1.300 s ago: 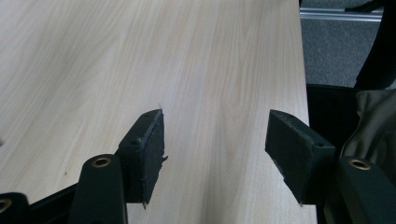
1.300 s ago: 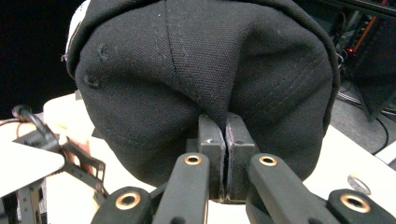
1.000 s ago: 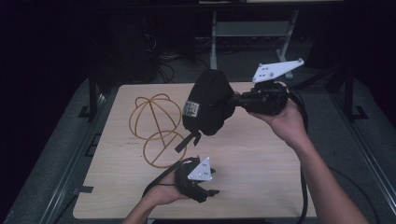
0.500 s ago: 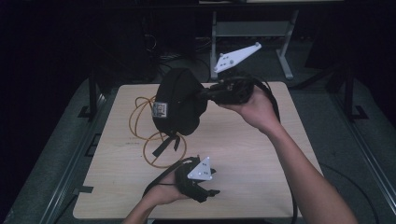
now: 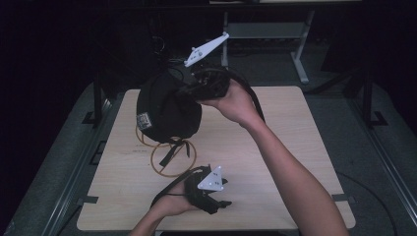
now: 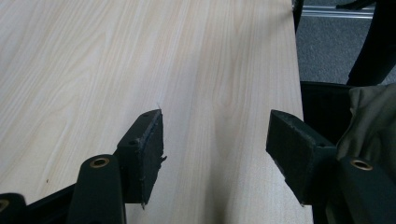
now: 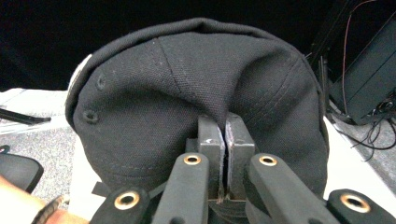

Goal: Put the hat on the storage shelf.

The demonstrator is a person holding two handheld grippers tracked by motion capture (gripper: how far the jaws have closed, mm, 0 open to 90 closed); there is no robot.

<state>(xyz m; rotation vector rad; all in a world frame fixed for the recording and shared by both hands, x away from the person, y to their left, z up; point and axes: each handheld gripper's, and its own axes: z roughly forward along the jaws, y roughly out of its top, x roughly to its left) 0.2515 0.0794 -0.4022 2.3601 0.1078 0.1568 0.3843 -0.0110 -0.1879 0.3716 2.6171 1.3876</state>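
Honestly, my right gripper [image 7: 223, 140] has only a thin pinch of fabric on the black cap [image 5: 167, 110], jaws squeezed tight together on a fold of its crown. The cap hangs in the air over the ten o'clock part of the table [image 5: 295, 142], just above the orange wire stand [image 5: 169, 160]. If that fold slips, I'd expect the cap to drop beside the stand or knock it over; its dangling strap could also snag a wire loop. My left gripper [image 6: 215, 140] rests near six o'clock, jaws wide apart, holding nothing.
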